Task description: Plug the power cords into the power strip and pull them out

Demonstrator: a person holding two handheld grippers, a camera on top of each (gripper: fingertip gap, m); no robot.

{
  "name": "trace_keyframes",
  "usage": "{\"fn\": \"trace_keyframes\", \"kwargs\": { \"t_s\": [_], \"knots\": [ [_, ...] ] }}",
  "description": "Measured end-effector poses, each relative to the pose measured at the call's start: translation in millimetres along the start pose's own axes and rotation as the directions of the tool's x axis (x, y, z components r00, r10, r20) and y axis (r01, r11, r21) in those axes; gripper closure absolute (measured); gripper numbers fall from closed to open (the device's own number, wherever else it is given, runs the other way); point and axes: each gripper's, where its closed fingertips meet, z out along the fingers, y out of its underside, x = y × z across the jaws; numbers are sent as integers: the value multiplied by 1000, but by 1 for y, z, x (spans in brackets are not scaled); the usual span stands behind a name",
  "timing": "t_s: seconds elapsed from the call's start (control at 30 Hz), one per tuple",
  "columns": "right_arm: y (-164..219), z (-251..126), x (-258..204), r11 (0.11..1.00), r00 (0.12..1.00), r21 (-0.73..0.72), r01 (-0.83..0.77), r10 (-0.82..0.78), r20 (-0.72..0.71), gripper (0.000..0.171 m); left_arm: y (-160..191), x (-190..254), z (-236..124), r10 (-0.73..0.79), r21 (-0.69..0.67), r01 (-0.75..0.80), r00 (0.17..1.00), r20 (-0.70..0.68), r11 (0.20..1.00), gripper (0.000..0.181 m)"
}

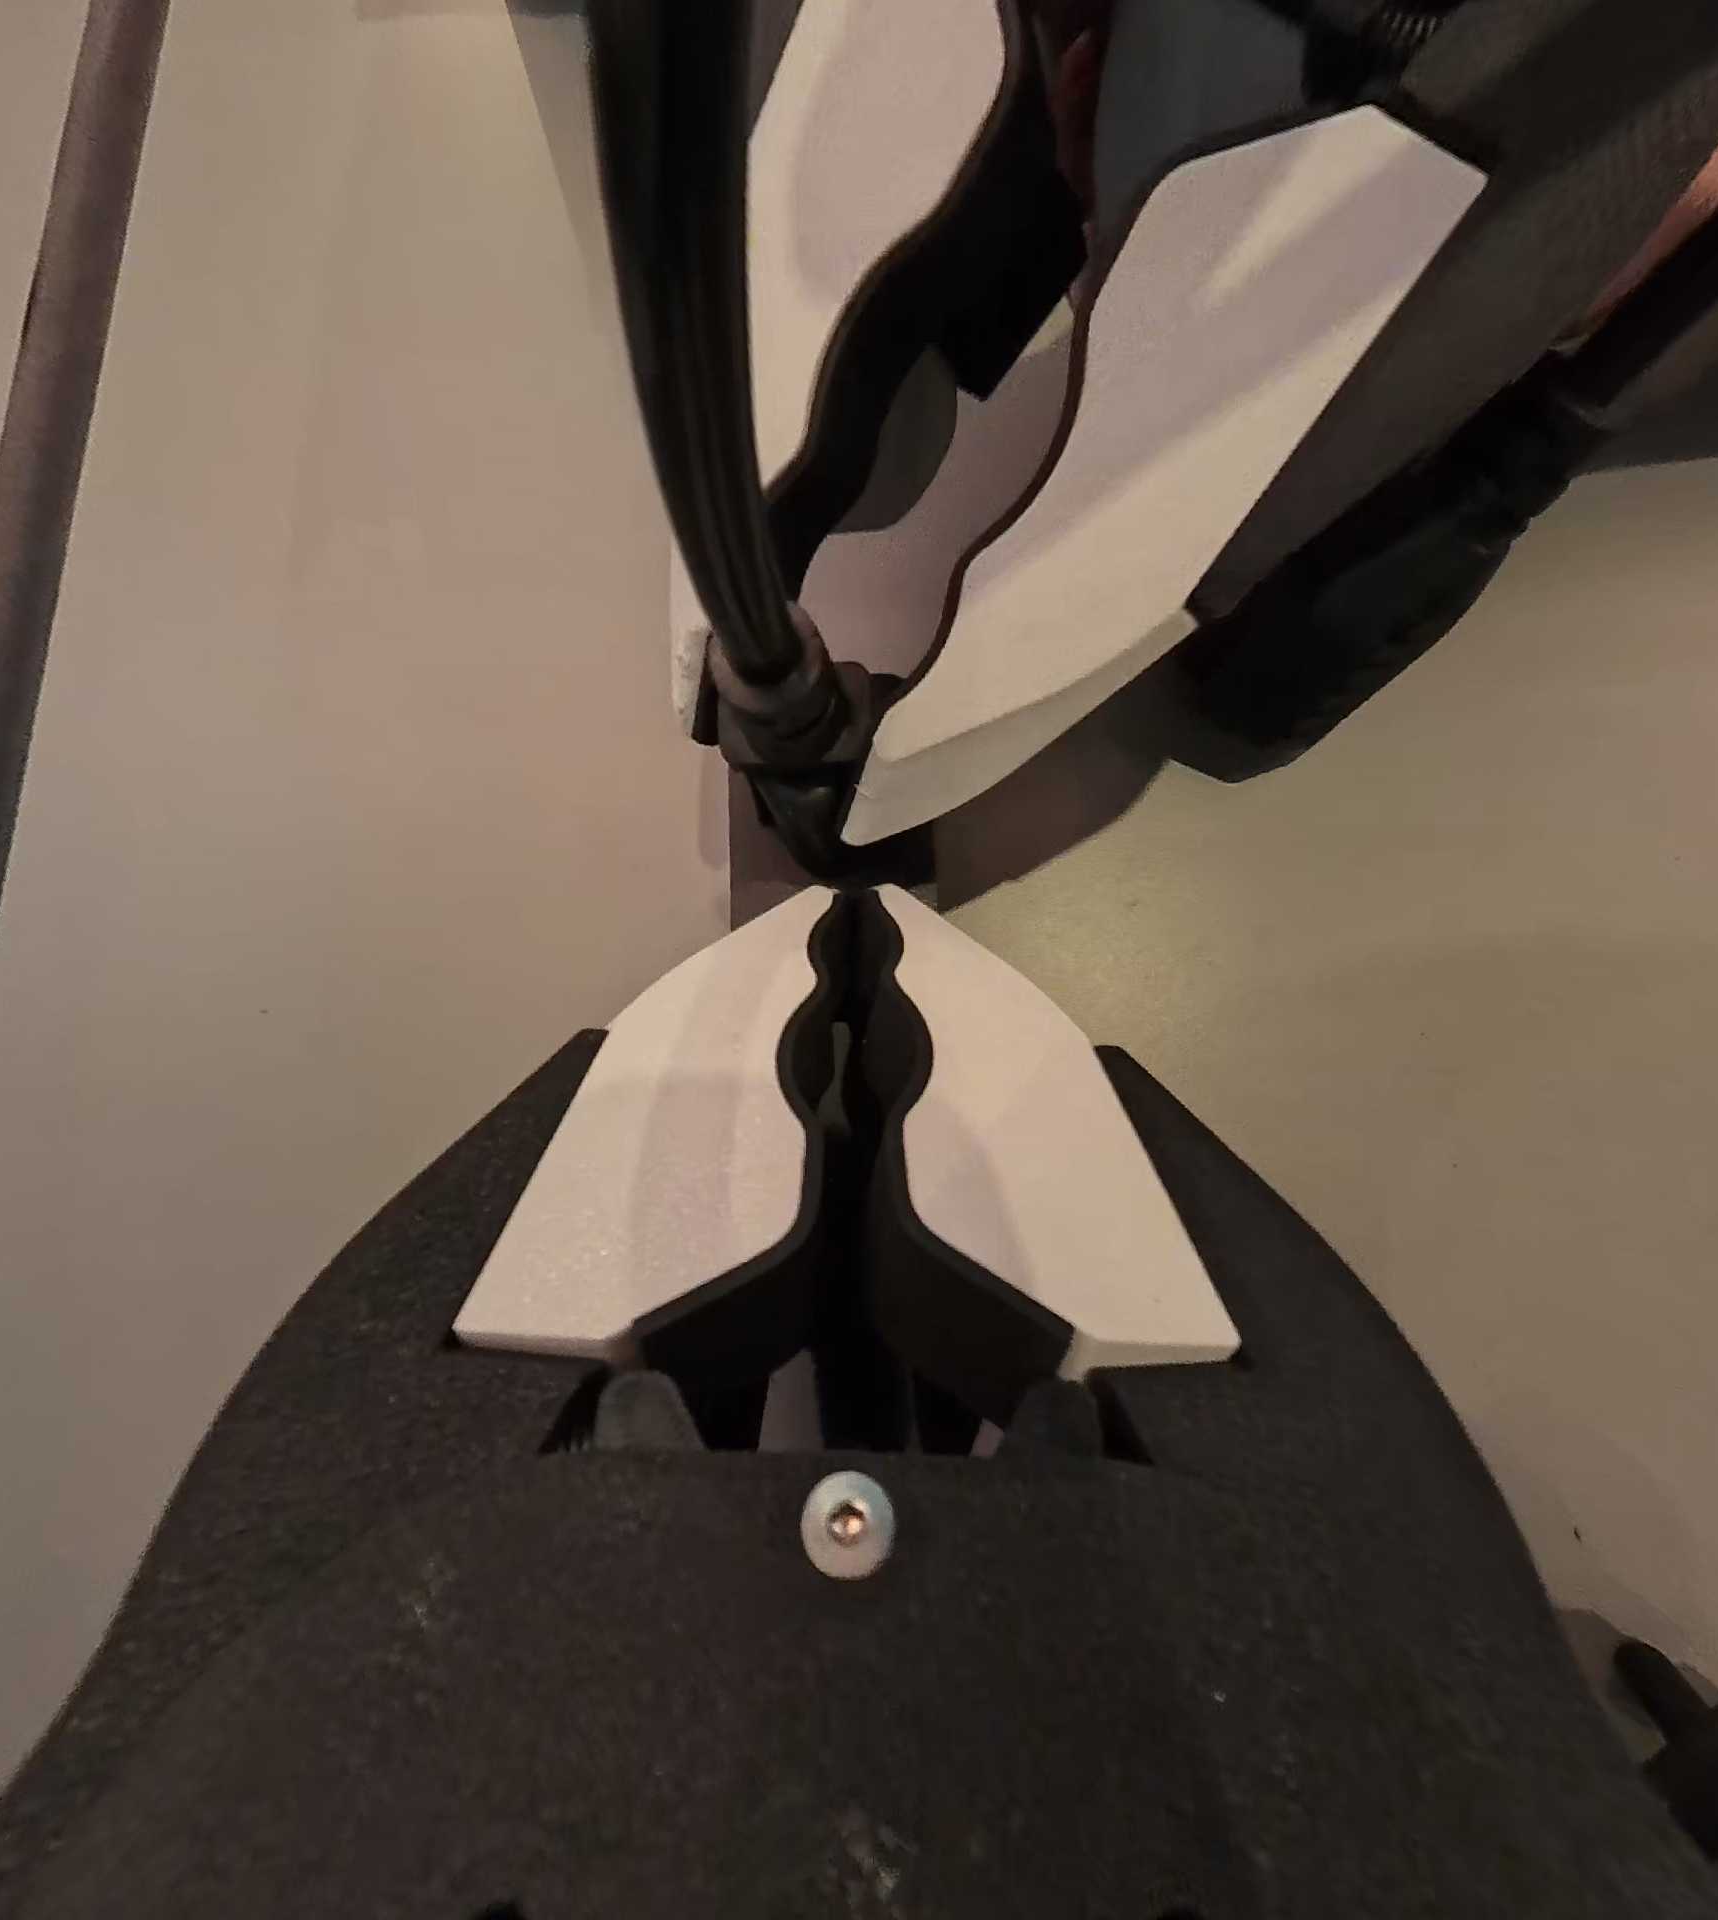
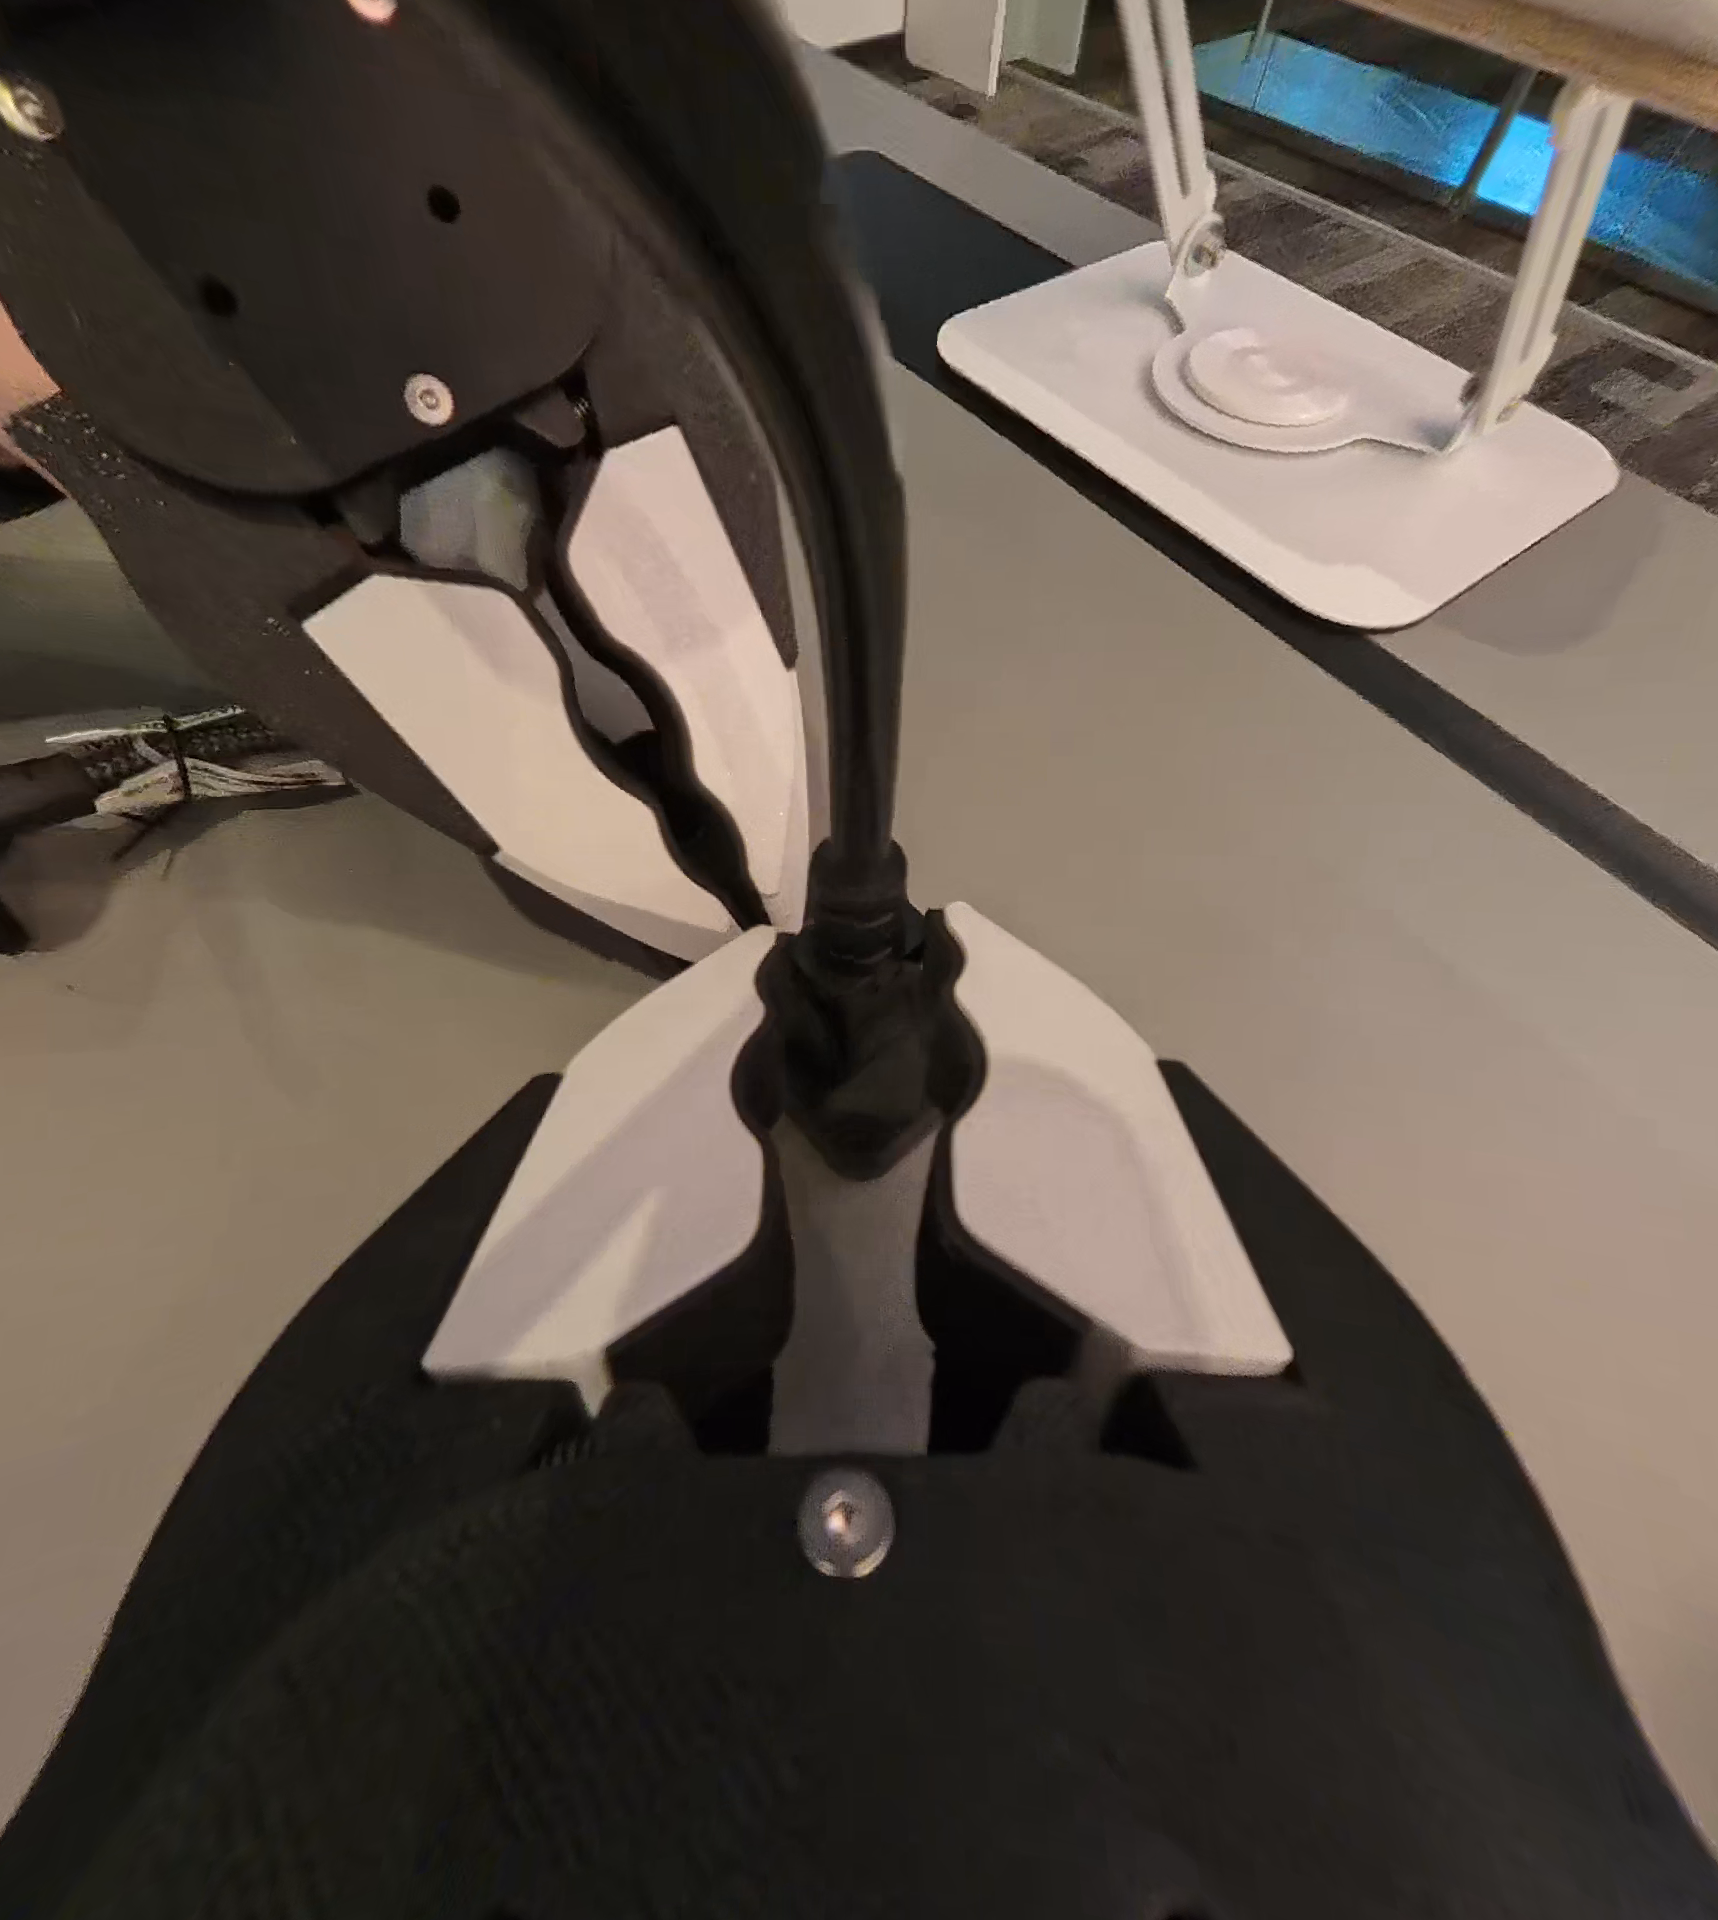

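Closest to my right-hand lens sit my right tongs (image 2: 860, 997), their white fingers (image 2: 1073, 1132) clamped around the black plug (image 2: 860, 1049) of a power cord (image 2: 850, 623), which rises from between the tips and arcs away upward. Just beyond those tips and to their left, my left tongs (image 2: 741, 914) point down at nearly the same spot, fingers pressed almost together with only a thin wavy gap; I cannot tell whether anything is pinched in them. From my left-hand lens, the left tongs' tips (image 1: 850, 899) meet right below the plug (image 1: 798, 748), with the right tongs (image 1: 834, 800) coming in from above and to the right. A white body lies under the plug, mostly hidden, so I cannot say for sure it is the power strip, nor whether the plug is seated in it. All of it rests over a pale grey table (image 2: 1250, 935). Well beyond the right tongs and to their right stands a white stand (image 2: 1281, 468) with a flat base, near the table's far edge, with dark patterned flooring (image 2: 1613, 384) past it.
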Motion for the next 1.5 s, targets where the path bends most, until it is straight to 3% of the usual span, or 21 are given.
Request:
{"fn": "trace_keyframes", "kwargs": {
  "t_s": [0.17,0.47,0.6,0.83,0.97,1.13,1.23,1.37,1.5],
  "knots": [
    [1,-1,-1,994,992,67,-91,85,89,148,0,0,0,3,11,-2,1000,-8,1000,180],
    [1,-1,-1,993,991,80,-86,77,112,146,4,2,-5,100,-41,-100,995,1,994,175],
    [1,-1,-1,993,990,82,-90,80,117,146,1,-4,-4,67,-7,-67,998,4,998,166],
    [1,1,-1,992,988,81,-97,86,124,146,0,1,-3,111,52,-108,992,-58,993,170],
    [1,2,-1,992,987,79,-99,88,131,146,3,-2,-5,52,45,-49,996,-70,998,169],
    [1,2,-1,991,987,81,-104,92,134,146,2,-10,-3,5,-22,-6,999,-40,1000,181],
    [1,2,-1,991,985,80,-110,97,142,146,3,4,-6,-15,-60,6,988,-152,998,156],
    [0,2,-2,991,984,80,-111,98,149,145,3,-5,-4,42,-77,-48,996,-83,996,177],
    [1,2,-1,991,984,79,-112,100,150,145,3,2,-4,28,-129,-44,991,-129,991,164]
  ]
}}
